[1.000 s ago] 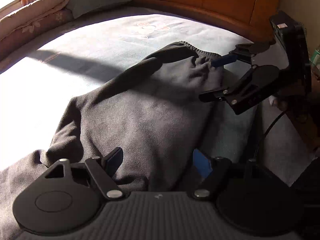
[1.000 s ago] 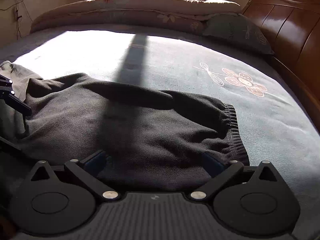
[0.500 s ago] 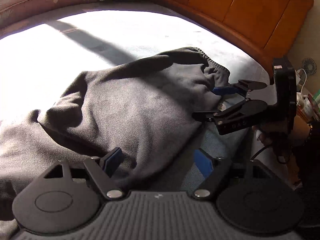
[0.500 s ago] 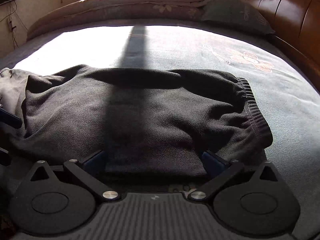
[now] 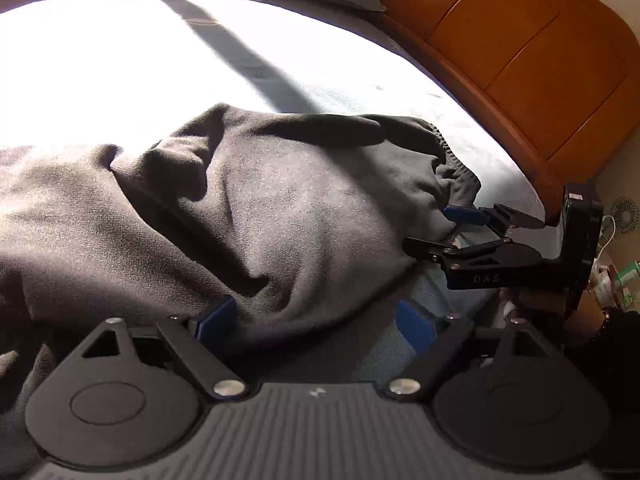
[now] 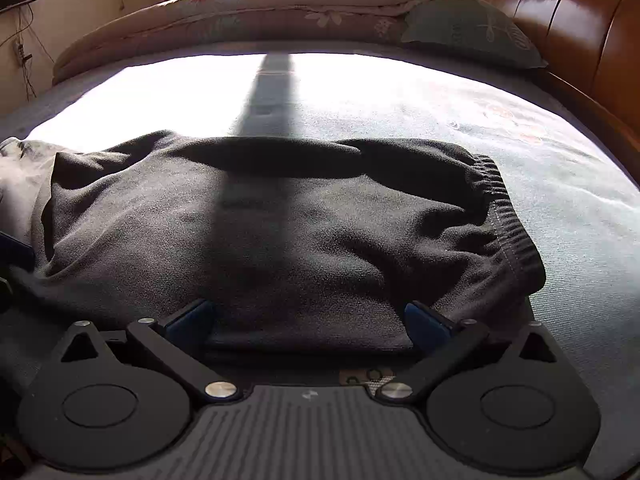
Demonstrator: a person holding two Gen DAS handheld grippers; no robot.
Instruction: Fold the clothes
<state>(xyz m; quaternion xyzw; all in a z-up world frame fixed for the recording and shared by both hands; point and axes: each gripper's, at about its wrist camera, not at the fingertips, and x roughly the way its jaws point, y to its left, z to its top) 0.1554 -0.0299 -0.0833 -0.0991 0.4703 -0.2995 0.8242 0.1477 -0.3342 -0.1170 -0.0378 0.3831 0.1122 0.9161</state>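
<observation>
- Your dark fleece pants lay bunched on the bed, waistband far right.
- Both hand-held grippers, left and right, were wide open, straddling the near edge, gripping nothing.
- Looked soft and floppy; I'd pinch the elastic waistband.

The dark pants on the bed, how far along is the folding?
Done: the dark pants lie doubled over, waistband at one end. In hand: left gripper and right gripper, both open, straddle the near edge. Left: further folds.
</observation>
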